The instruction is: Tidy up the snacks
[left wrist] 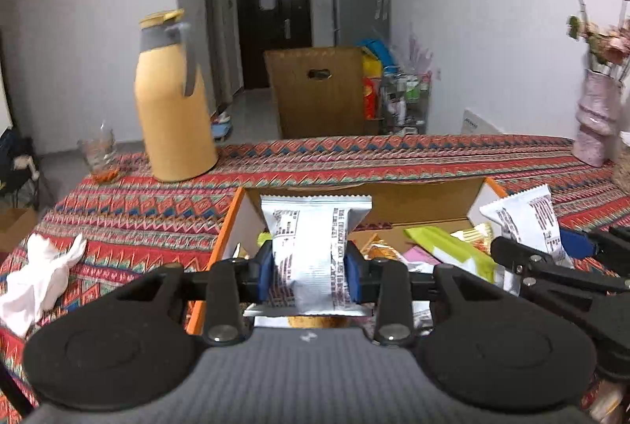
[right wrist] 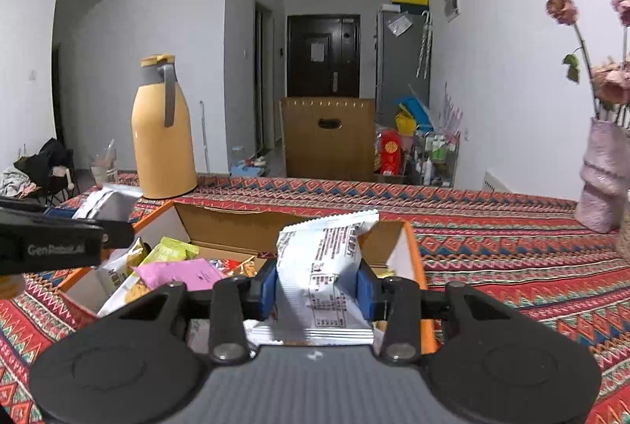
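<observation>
An open cardboard box with orange sides [left wrist: 230,223] [right wrist: 417,258] sits on the patterned tablecloth and holds several loose snack packets, among them a green one [left wrist: 453,246] and a pink one [right wrist: 181,272]. My left gripper [left wrist: 311,266] is shut on a white printed snack packet [left wrist: 311,250], held upright over the box's left end. My right gripper [right wrist: 317,290] is shut on a second white packet [right wrist: 327,266] above the box's right end. In the left wrist view the right gripper [left wrist: 539,254] and its packet [left wrist: 527,223] appear at the right. The left gripper [right wrist: 94,227] enters the right wrist view from the left.
A tall yellow thermos jug [left wrist: 173,101] [right wrist: 161,132] and a glass [left wrist: 98,152] stand at the table's far left. A pink vase of dried flowers [left wrist: 596,116] [right wrist: 606,179] stands far right. A crumpled white tissue [left wrist: 39,270] lies left of the box. A large cardboard box [left wrist: 319,93] stands beyond the table.
</observation>
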Motion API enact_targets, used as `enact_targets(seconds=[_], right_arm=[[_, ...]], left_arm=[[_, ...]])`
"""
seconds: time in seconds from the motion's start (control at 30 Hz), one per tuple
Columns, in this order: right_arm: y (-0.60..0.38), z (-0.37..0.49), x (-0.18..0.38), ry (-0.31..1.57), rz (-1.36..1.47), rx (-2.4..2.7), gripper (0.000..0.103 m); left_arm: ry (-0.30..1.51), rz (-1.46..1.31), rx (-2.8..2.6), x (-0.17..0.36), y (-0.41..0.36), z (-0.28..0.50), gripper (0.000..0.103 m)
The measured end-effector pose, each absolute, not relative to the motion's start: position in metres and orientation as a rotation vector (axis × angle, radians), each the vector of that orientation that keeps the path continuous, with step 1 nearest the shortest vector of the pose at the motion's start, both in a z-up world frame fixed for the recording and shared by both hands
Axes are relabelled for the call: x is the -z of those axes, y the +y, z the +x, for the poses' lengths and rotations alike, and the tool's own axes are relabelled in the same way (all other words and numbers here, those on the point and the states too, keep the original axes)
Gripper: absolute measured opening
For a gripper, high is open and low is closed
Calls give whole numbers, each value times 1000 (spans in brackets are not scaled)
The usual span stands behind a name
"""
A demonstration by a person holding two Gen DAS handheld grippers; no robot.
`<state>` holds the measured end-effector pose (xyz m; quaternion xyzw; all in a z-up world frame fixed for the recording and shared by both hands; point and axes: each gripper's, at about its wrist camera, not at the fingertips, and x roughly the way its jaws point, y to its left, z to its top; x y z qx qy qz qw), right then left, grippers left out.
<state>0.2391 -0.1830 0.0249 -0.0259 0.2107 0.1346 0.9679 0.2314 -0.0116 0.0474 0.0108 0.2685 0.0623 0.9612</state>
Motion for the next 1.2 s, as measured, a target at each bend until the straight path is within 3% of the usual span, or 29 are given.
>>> enact_targets(seconds=[0.07, 0.1, 0.13, 0.17, 0.2, 0.27, 0.83, 1.2], right_arm=[[-178, 244, -24, 436, -66, -268, 45], [-177, 244, -23, 438, -65, -265, 62], [-178, 243, -23, 433, -62, -262, 70], [-179, 242, -22, 427, -60, -259, 87], [-181, 240, -22, 423, -59, -256, 98], [-182, 238, -21, 424, -54, -252, 103], [-202, 165, -21, 436, -35, -255, 103], [-227, 102, 1, 507, -13, -249, 103]], left_arm=[[546, 6, -132, -45, -6, 230, 61], [535, 0, -143, -44, -3, 228, 85], [521, -2, -163, -44, 1, 226, 103], [505, -7, -180, -45, 3, 223, 103], [495, -13, -184, -46, 5, 221, 103], [503, -32, -163, -47, 11, 218, 103], [428, -6, -79, -45, 20, 127, 103], [495, -1, -37, -16, 20, 80, 103]])
